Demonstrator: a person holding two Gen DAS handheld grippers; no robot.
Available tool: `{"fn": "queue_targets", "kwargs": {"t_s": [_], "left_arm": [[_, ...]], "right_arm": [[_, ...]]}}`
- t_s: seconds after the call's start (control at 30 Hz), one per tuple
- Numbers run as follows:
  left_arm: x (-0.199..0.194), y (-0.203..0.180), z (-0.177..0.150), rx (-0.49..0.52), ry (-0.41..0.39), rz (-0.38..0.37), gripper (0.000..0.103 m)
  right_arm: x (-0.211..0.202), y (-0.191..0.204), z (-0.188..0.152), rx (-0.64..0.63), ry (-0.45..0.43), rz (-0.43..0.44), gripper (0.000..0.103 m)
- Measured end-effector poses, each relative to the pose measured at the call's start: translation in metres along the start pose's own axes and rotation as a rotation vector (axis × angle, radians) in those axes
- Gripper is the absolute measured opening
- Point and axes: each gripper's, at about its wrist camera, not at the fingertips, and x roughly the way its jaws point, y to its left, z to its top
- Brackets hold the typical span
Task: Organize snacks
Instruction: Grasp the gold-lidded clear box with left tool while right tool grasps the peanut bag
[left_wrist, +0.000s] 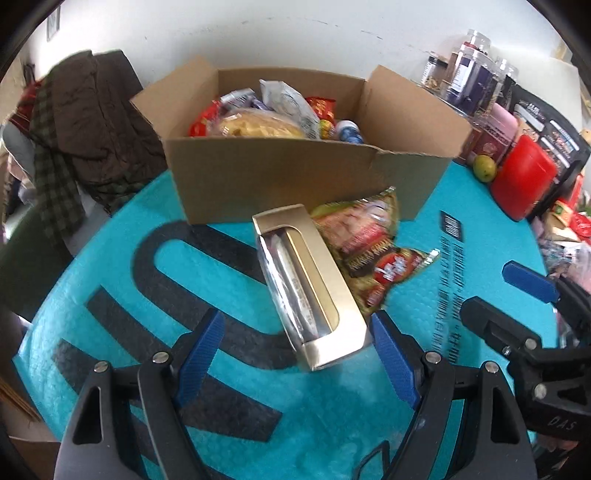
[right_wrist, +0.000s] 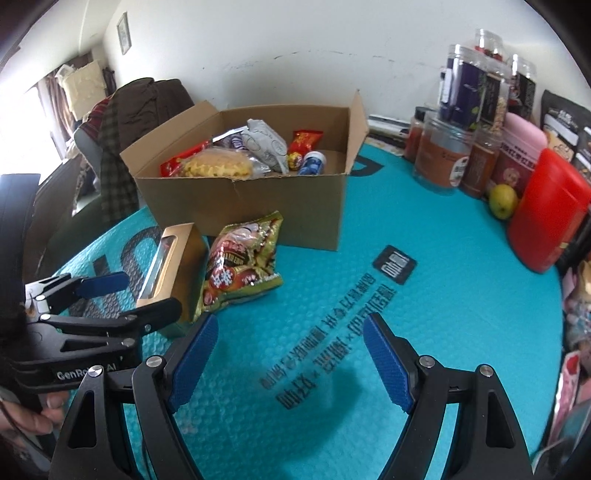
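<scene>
A gold window box (left_wrist: 314, 284) lies on the teal mat, leaning on a green-and-red snack bag (left_wrist: 373, 251). Both sit just in front of an open cardboard box (left_wrist: 295, 177) that holds several snacks. My left gripper (left_wrist: 295, 354) is open, its blue pads on either side of the gold box's near end, apart from it. In the right wrist view the gold box (right_wrist: 173, 266) and snack bag (right_wrist: 243, 266) lie to the left, before the cardboard box (right_wrist: 258, 206). My right gripper (right_wrist: 288, 362) is open and empty over bare mat, right of the left gripper (right_wrist: 129, 295).
Jars and canisters (right_wrist: 465, 122), a red container (right_wrist: 546, 221) and a green fruit (right_wrist: 502, 201) crowd the right edge of the teal mat (right_wrist: 406, 332). A chair with dark clothes (left_wrist: 85, 122) stands at the left, beyond the table edge.
</scene>
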Motion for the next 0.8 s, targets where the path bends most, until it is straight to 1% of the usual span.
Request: {"fn": "queue_targets", "kwargs": {"t_s": [0.07, 0.13, 0.27, 0.33, 0.4, 0.43, 0.5, 0.57, 0.6, 0.67, 0.73, 0.77, 0.8], "left_arm": [[-0.002, 0.002, 0.001, 0.023, -0.039, 0.064, 0.081], [-0.004, 0.008, 0.003, 0.03, -0.056, 0.089, 0.081], [-0.005, 0.024, 0.006, 0.013, -0.07, 0.098, 0.081], [-0.004, 0.03, 0.007, 0.008, -0.081, 0.128, 0.081], [-0.004, 0.034, 0.009, 0.014, -0.094, 0.176, 0.081], [-0.003, 0.036, 0.01, 0.02, -0.092, 0.198, 0.081], [-0.001, 0.039, 0.011, 0.028, -0.083, 0.194, 0.081], [0.003, 0.043, 0.012, 0.018, -0.062, 0.161, 0.081], [0.004, 0.044, 0.012, 0.012, -0.054, 0.148, 0.081], [0.009, 0.045, 0.013, -0.004, -0.028, 0.104, 0.081], [0.013, 0.043, 0.012, -0.011, -0.014, 0.086, 0.081], [0.017, 0.043, 0.012, -0.011, -0.004, 0.086, 0.081], [0.018, 0.042, 0.01, -0.012, 0.002, 0.091, 0.081]], "right_arm": [[0.007, 0.001, 0.006, -0.007, 0.012, 0.011, 0.082], [0.014, 0.003, 0.011, -0.019, 0.02, 0.021, 0.082], [0.035, 0.009, 0.023, -0.034, 0.055, 0.067, 0.082], [0.045, 0.012, 0.027, -0.036, 0.068, 0.083, 0.089], [0.057, 0.014, 0.031, -0.039, 0.064, 0.107, 0.089], [0.065, 0.014, 0.033, -0.038, 0.082, 0.111, 0.089], [0.075, 0.016, 0.035, -0.033, 0.103, 0.116, 0.089], [0.084, 0.016, 0.035, -0.028, 0.114, 0.143, 0.088], [0.087, 0.016, 0.034, -0.027, 0.122, 0.145, 0.086], [0.091, 0.018, 0.032, -0.03, 0.127, 0.157, 0.077], [0.089, 0.02, 0.029, -0.045, 0.115, 0.153, 0.062], [0.087, 0.022, 0.028, -0.055, 0.113, 0.157, 0.059], [0.085, 0.022, 0.027, -0.06, 0.108, 0.147, 0.058]]}}
